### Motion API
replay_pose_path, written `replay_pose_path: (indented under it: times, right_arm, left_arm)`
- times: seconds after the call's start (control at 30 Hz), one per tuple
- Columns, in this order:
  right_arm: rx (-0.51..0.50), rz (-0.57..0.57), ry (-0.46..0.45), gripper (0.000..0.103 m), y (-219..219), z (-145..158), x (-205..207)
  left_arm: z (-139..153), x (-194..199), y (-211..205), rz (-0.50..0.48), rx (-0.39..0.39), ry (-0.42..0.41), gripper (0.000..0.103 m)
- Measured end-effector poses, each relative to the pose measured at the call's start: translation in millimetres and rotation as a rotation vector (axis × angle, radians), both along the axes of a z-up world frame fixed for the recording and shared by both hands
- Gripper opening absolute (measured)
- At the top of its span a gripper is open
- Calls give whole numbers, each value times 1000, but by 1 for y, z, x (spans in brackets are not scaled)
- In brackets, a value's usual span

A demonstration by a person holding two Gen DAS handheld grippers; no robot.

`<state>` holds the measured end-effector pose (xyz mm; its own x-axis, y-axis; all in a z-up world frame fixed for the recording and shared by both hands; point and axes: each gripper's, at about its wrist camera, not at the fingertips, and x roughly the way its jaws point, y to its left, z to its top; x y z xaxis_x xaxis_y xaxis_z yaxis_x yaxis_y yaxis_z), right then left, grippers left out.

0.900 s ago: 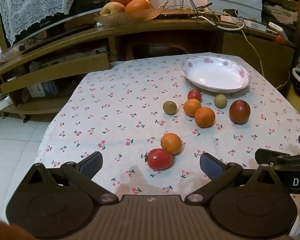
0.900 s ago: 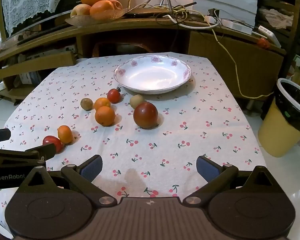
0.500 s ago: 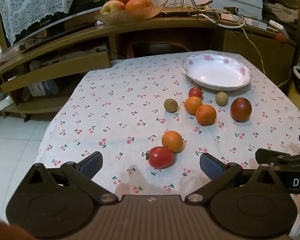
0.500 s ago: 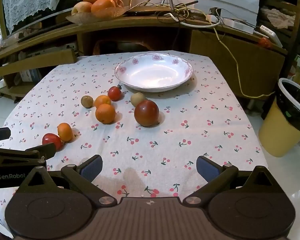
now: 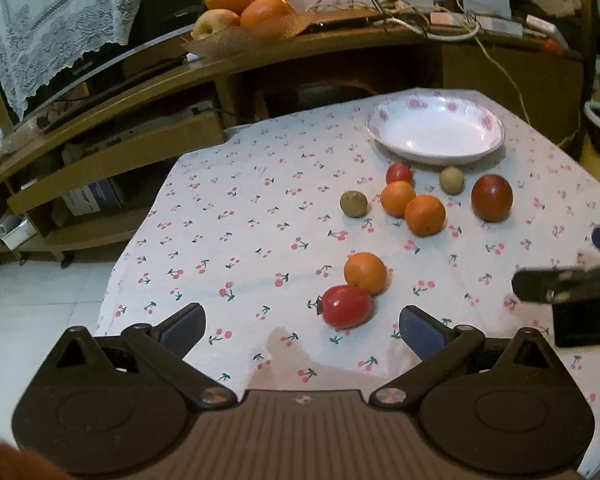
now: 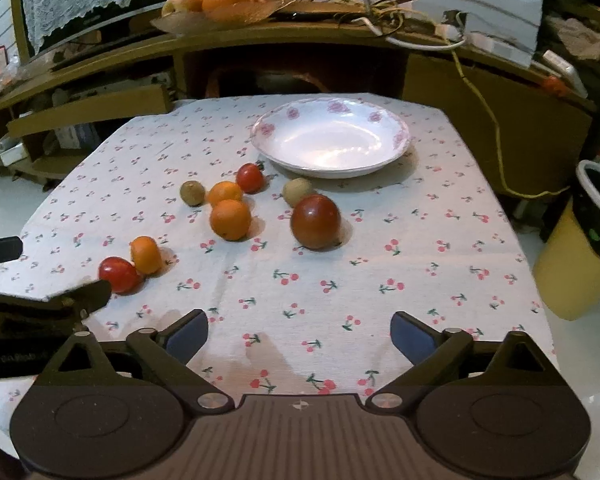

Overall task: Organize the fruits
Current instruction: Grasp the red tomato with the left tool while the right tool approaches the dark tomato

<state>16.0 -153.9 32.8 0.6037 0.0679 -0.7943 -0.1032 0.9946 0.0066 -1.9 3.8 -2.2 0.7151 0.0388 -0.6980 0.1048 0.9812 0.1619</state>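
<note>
Right wrist: cherry-print tablecloth [image 6: 340,272] (tiled floor [image 6: 592,412] below), both tongs [image 6: 299,334] gaping, empty.

The left wrist view looks forward and down along its own fingers [image 5: 184,322] from the near left corner of the counter [image 5: 240,216], facing the far shelf. The right wrist view looks the same way from the near edge, more to the right. Both views share the plate [image 5: 496,136] [image 6: 396,132], the scattered fruits and the cherry-print cloth, all seen from near.
</note>
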Motion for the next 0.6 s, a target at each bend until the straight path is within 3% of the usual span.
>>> replay_pose_path:
  times: [0.17,0.3,0.47,0.6]
  right_arm:
    - [6,51,-16,94,7,7,5]
    - [-33,112,-18,94,10,6,11]
    - [-13,159,-16,90,9,7,25]
    - [-1,211,-13,88,15,8,34]
  left_arm:
    - [-3,13,-2,-43,6,-3,103]
    - [-11,24,1,-59,-20,28,93]
    - [-15,31,3,-77,-40,55,71]
    - [-20,32,1,-106,-48,73,68]
